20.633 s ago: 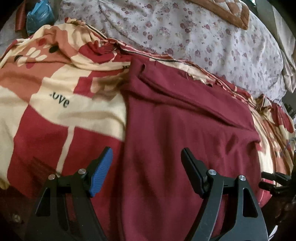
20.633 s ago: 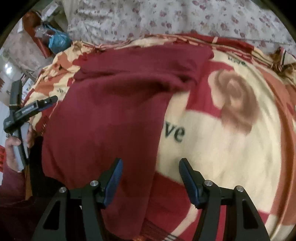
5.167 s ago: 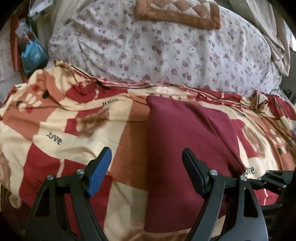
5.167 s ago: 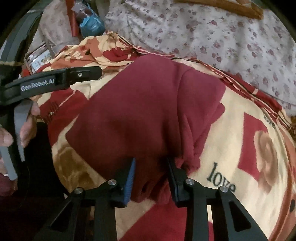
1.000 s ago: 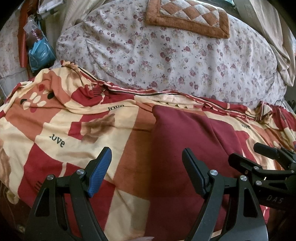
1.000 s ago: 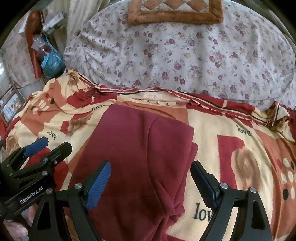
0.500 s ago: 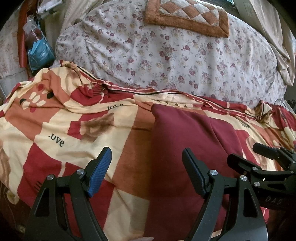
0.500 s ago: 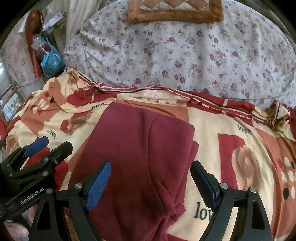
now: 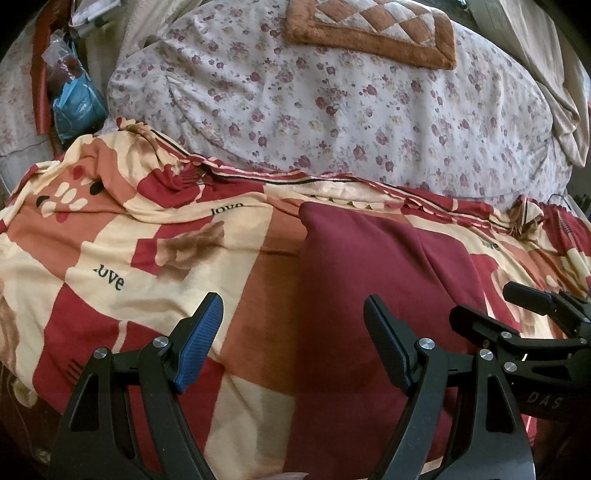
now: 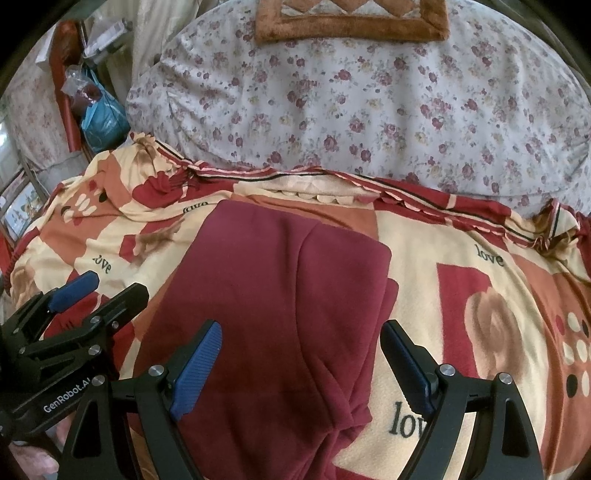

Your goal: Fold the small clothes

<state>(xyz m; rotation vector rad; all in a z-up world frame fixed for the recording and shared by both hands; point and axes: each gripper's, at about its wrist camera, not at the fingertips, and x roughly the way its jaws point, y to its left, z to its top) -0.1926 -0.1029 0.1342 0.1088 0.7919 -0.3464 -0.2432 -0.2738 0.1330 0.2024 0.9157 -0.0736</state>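
Garment: a dark red garment [image 10: 273, 306] is laid folded into a tall rectangle on the patterned blanket [image 10: 480, 332], its far edge close to the blanket's scalloped far border; a lengthwise fold line is seen down its middle, and a bunched layer is seen at its near right corner.
Left gripper: the left gripper [image 9: 291, 347] is held above the blanket with its jaws set wide apart and nothing between them; the garment's left edge is seen under its right finger.
Right gripper: the right gripper [image 10: 301, 363] is held over the near part of the garment, jaws spread wide, with no cloth pinched.
Blanket: red, cream and orange blocks are printed with roses and the word "love".
Far side: a floral quilt [image 9: 332, 103] is piled beyond the blanket, and a brown-bordered cushion [image 9: 373, 29] is laid on it.
Far left: a blue bag [image 9: 77, 107] is seen beside the bed.
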